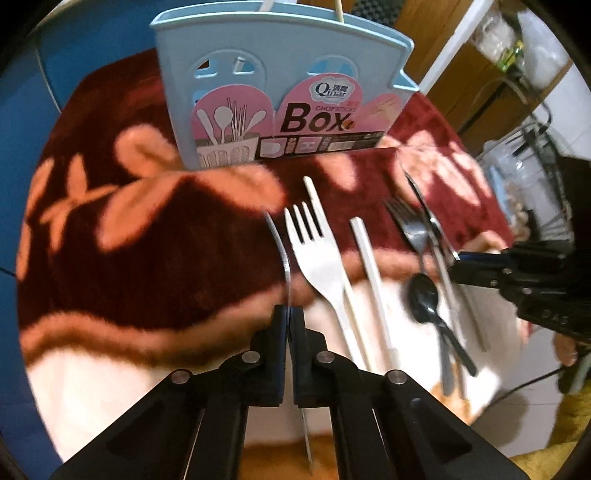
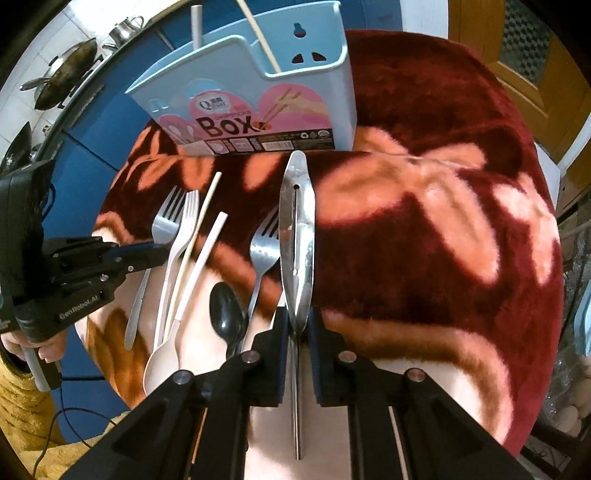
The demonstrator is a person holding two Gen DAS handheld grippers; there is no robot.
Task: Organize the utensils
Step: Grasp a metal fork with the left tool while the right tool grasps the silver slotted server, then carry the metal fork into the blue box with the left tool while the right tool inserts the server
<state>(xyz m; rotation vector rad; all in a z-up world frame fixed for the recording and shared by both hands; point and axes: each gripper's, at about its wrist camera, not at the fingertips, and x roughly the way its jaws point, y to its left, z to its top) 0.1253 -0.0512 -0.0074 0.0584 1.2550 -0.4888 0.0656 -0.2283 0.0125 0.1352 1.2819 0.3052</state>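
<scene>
My left gripper (image 1: pixel 289 321) has its jaws pressed onto a thin metal utensil seen edge-on (image 1: pixel 282 254), probably a fork going by the right camera; its handle runs back between the pads and its tip points toward the box; my right gripper (image 2: pixel 297 325) pinches a steel knife (image 2: pixel 297 236) the same way, blade edge-up and aimed at the blue chopstick box (image 2: pixel 258 81).

Just right of my left jaws lies a white plastic fork (image 1: pixel 314 251), touching a cream chopstick (image 1: pixel 314 195); beside them a white handle (image 1: pixel 369 266), which the right camera shows ending in a cream spoon (image 2: pixel 162 362); further right a black spoon (image 1: pixel 424 299) overlaps a steel fork (image 1: pixel 406 225).

The box stands upright at the far side of the maroon flowered blanket (image 2: pixel 443 221), with a chopstick (image 2: pixel 258 37) and a white handle (image 2: pixel 196 26) sticking out of it; all the loose utensils lie on the blanket in front of it, well apart from its base.
</scene>
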